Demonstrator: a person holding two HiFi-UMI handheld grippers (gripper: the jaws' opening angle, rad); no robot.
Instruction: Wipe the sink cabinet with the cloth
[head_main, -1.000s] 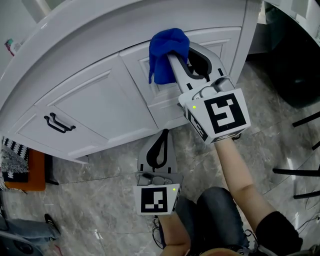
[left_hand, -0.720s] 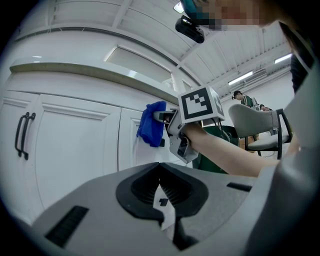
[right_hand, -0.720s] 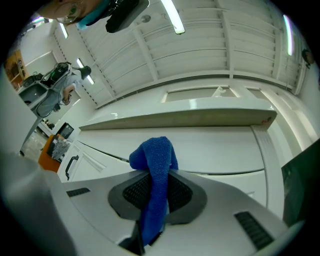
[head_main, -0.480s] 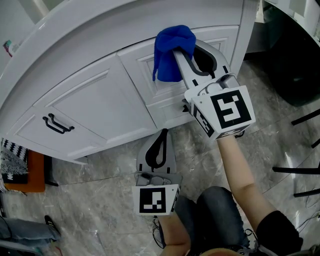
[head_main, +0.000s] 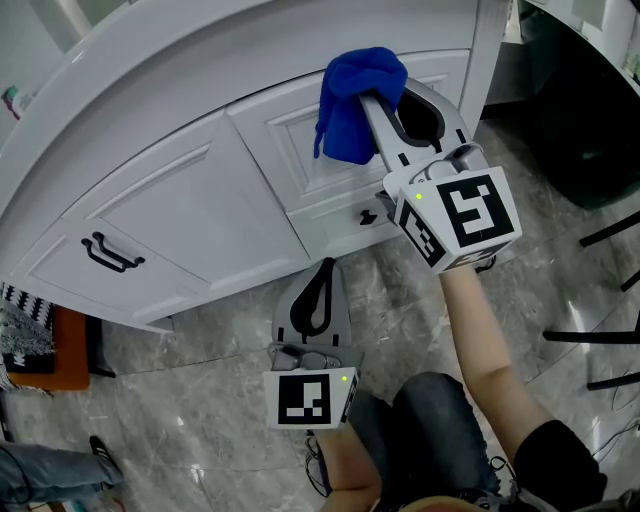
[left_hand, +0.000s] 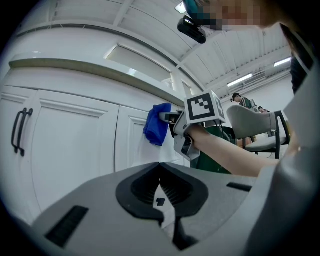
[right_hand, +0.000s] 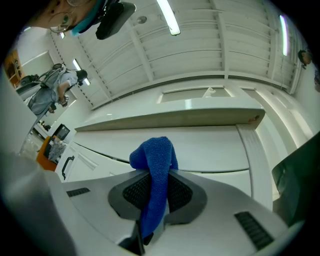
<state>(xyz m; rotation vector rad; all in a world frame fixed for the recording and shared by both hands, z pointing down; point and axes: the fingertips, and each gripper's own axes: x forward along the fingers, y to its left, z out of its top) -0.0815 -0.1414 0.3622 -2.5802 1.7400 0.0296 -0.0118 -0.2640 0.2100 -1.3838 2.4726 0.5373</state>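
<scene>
The right gripper (head_main: 378, 102) has its fingers (right_hand: 186, 192) clamped on the blue cloth (head_main: 356, 98), which bunches over the tips and presses against the top of the right-hand door of the sink cabinet (head_main: 190, 200), just under the countertop edge (head_main: 200, 75). The cabinet's right corner post (head_main: 482, 70) is close beside the cloth; leftward the white door fronts run bare to a black handle (head_main: 110, 252). The left gripper (head_main: 322, 275) hangs low over the floor (head_main: 200, 400), fingers together and empty.
</scene>
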